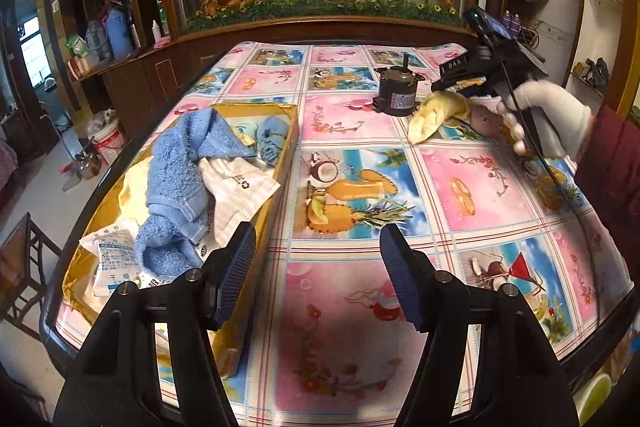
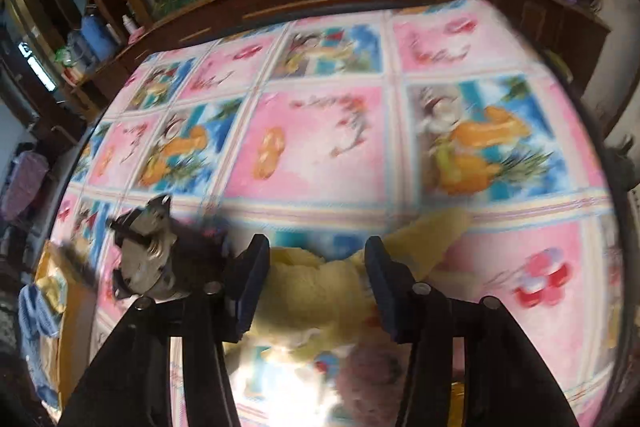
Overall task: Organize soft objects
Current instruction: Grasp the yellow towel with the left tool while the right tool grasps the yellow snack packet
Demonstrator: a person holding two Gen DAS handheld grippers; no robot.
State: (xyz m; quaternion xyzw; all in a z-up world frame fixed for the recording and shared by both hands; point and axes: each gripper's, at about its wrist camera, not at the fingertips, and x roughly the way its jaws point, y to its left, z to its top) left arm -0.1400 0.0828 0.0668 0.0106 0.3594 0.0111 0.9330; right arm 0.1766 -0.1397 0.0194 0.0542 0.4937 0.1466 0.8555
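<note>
Right gripper (image 2: 316,287) sits w/ jaws apart either side of the yellow cloth (image 1: 438,115), not yet pinching it. Cloth lies on the table (image 1: 340,155) just beside a small motor (image 1: 396,93), a plush toy (image 1: 486,117) touching it. It looks light, limp, prob. droops when lifted, so grab a bunched fold mid-cloth. Left gripper (image 1: 318,275) hangs wide open, empty, near the gold box (image 1: 286,143) w/ a blue towel (image 1: 180,183).

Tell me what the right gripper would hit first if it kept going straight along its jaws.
The yellow cloth: it already lies between the open jaws of the right gripper. Beyond it is only bare tablecloth, though blur makes depth uncertain.
</note>
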